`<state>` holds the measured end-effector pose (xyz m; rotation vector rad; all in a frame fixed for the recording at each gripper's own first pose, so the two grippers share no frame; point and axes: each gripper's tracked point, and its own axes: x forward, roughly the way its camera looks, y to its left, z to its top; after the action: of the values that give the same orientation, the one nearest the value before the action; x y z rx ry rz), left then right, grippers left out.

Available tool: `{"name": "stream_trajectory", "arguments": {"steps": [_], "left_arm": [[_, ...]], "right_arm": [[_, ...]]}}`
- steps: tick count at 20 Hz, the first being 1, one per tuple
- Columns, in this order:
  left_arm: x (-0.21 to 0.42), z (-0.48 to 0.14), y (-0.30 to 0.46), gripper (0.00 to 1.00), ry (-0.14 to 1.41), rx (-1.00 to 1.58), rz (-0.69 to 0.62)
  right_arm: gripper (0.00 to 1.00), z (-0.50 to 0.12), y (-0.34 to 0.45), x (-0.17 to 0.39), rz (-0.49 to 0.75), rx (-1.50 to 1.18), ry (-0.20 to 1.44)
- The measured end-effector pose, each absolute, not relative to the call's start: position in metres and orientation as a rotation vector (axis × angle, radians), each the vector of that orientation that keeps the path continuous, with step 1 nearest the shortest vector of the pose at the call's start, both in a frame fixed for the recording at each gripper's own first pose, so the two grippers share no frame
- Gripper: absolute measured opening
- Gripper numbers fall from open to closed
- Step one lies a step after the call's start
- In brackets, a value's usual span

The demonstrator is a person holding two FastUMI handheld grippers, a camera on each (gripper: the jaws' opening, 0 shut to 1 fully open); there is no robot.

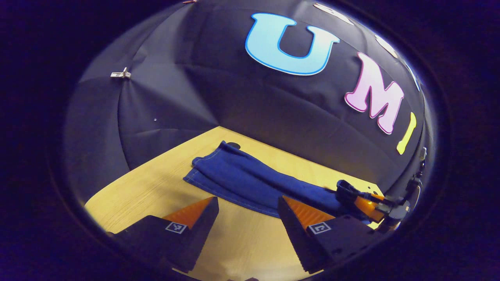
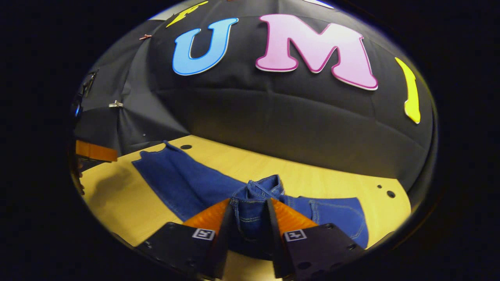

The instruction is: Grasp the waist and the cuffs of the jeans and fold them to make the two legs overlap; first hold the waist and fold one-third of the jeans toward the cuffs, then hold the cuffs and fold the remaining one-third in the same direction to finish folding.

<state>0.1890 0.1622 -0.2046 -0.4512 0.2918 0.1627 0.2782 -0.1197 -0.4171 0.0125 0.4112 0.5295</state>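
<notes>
Wooden table (image 2: 312, 171): jeans (image 2: 183, 179) lengthwise, cuffs far-left, waist in right gripper (image 2: 248, 218)

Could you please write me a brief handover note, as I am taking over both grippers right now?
Right gripper: shut on the waist of the jeans, bunched up between its fingers.
Left gripper: open, holding nothing, above the table beside the jeans.
Jeans: lying lengthwise on the table, legs look overlapped, cuffs flat at the far end.
Left: fold the waist third toward the cuffs, then the cuff third.

The jaws are hiding the pinched jeans waist (image 2: 250, 218); the left gripper (image 2: 93, 152) is showing cut off at the edge
</notes>
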Motion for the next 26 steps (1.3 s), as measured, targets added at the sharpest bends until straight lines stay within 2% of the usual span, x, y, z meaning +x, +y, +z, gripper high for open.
{"name": "stream_trajectory", "arguments": {"steps": [1, 3, 4, 5, 6, 7, 14, 16, 17, 20, 22, 24, 25, 26], "left_arm": [[0.196, -0.205, 0.173, 0.96, 0.280, -0.458, 0.171], [0.216, -0.208, 0.203, 0.97, 0.261, -0.463, 0.218], [0.226, -0.210, 0.220, 0.96, 0.261, -0.470, 0.253], [0.237, -0.212, 0.235, 0.97, 0.257, -0.484, 0.282], [0.249, -0.215, 0.244, 0.92, 0.255, -0.496, 0.299], [0.264, -0.223, 0.256, 0.96, 0.267, -0.507, 0.314], [0.311, -0.280, 0.289, 0.97, 0.447, -0.502, 0.431], [0.319, -0.283, 0.293, 0.97, 0.462, -0.455, 0.415], [0.321, -0.287, 0.289, 0.92, 0.481, -0.431, 0.393], [0.318, -0.286, 0.274, 1.00, 0.560, -0.347, 0.327], [0.322, -0.288, 0.256, 0.89, 0.583, -0.325, 0.284], [0.323, -0.288, 0.255, 0.87, 0.605, -0.275, 0.266], [0.324, -0.292, 0.254, 0.87, 0.606, -0.268, 0.249], [0.323, -0.288, 0.252, 0.67, 0.591, -0.291, 0.246]], "right_arm": [[0.58, -0.422, -0.121, 0.279, 0.537, 0.008, 0.429], [0.92, -0.423, -0.123, 0.274, 0.553, -0.002, 0.455], [0.97, -0.421, -0.127, 0.272, 0.550, -0.020, 0.454], [0.97, -0.413, -0.126, 0.264, 0.548, -0.031, 0.438], [0.97, -0.401, -0.130, 0.262, 0.540, -0.041, 0.414], [0.97, -0.391, -0.134, 0.264, 0.528, -0.044, 0.396], [0.97, -0.360, -0.157, 0.264, 0.501, 0.019, 0.392], [0.97, -0.363, -0.165, 0.265, 0.496, 0.032, 0.412], [0.97, -0.368, -0.171, 0.268, 0.486, 0.028, 0.417], [0.97, -0.386, -0.188, 0.270, 0.456, 0.028, 0.466], [0.95, -0.393, -0.196, 0.272, 0.441, 0.049, 0.491], [0.94, -0.399, -0.205, 0.273, 0.428, 0.051, 0.503], [0.97, -0.404, -0.209, 0.274, 0.423, 0.050, 0.513], [0.97, -0.406, -0.212, 0.272, 0.421, 0.051, 0.523]]}}
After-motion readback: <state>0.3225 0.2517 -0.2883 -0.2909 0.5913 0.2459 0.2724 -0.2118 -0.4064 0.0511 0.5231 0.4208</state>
